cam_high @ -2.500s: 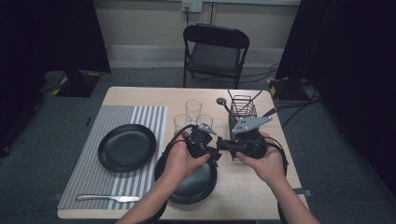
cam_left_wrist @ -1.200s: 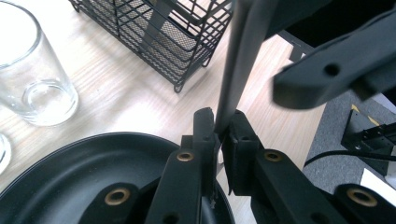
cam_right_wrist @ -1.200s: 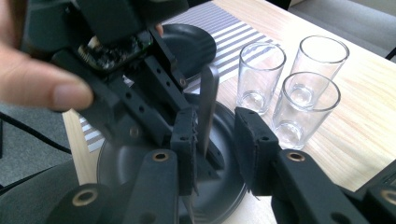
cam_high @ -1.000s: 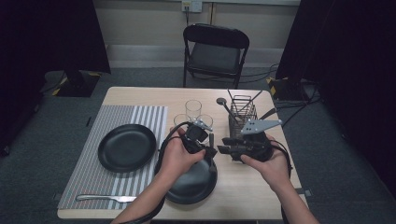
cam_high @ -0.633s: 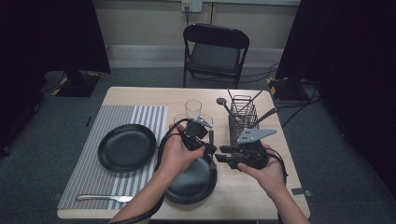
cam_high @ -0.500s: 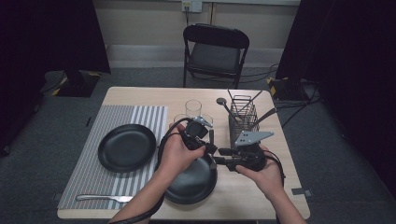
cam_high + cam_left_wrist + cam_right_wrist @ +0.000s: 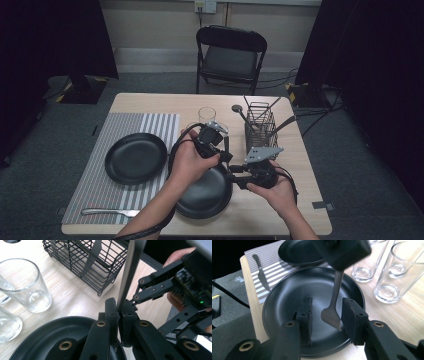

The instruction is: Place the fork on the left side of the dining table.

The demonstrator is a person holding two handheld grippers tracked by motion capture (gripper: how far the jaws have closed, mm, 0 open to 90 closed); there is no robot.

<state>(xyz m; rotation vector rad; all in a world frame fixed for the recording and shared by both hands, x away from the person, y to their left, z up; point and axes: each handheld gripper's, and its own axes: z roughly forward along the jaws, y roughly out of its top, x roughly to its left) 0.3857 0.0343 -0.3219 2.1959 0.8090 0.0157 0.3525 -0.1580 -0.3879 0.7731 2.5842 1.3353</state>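
My left gripper (image 7: 117,312) is shut on the handle of a grey metal utensil (image 7: 128,272), which hangs head down above a black plate (image 7: 200,195) at the table's front. The utensil's flat head (image 7: 331,316) hangs between the jaws of my right gripper (image 7: 325,312), which stands open. There is a gap on the left side, and the right pad (image 7: 348,315) is close beside the head. In the high view the left gripper (image 7: 226,156) and right gripper (image 7: 232,177) meet over the plate's right rim.
A second black plate (image 7: 135,157) lies on a striped placemat (image 7: 100,185) with a knife (image 7: 107,212) near the front edge. Clear glasses (image 7: 206,115) and a black wire caddy (image 7: 260,127) holding utensils stand just behind the grippers. A folding chair (image 7: 230,55) is beyond the table.
My right gripper has come down and slightly forward, from beside the caddy to just over the front plate. The left gripper with the utensil has stayed about where it was.
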